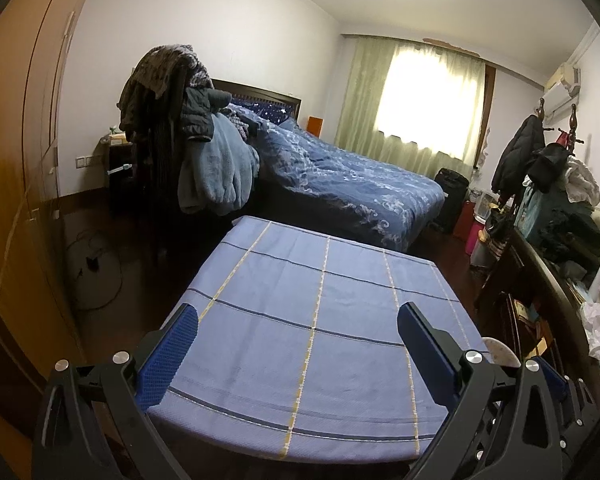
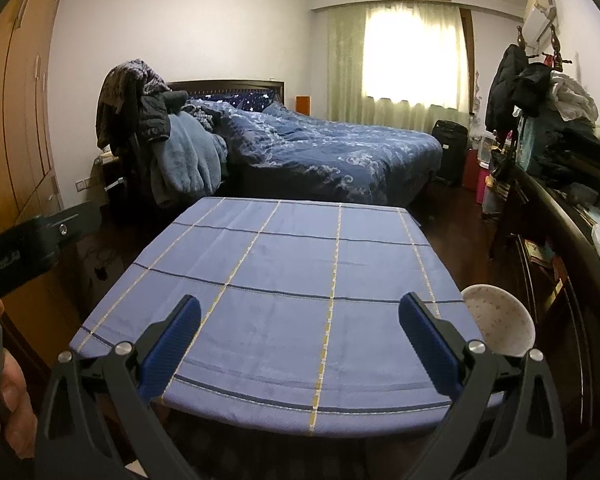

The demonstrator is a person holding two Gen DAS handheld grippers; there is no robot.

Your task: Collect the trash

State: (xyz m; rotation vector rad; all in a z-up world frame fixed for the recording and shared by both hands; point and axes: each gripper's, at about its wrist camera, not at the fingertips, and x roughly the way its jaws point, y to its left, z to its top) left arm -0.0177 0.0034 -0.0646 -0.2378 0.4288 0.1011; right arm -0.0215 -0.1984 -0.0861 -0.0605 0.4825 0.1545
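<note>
A table covered with a blue checked cloth [image 1: 308, 320] lies in front of both grippers; it also shows in the right wrist view [image 2: 284, 288]. No trash shows on the cloth. My left gripper [image 1: 298, 320] is open and empty above the near edge of the table. My right gripper [image 2: 300, 316] is open and empty above the near edge too. A white speckled bin [image 2: 500, 320] stands just right of the table, by my right gripper's right finger; only its rim [image 1: 500, 350] shows in the left wrist view. Part of the left gripper's body [image 2: 32, 240] shows at the left.
A bed with a blue quilt [image 2: 332, 152] stands behind the table. A chair piled with clothes [image 2: 148, 132] stands left of the bed. A wooden wardrobe [image 1: 16, 160] fills the left side. A dark cluttered sideboard [image 2: 560, 220] runs along the right. Cables [image 1: 96, 268] lie on the floor.
</note>
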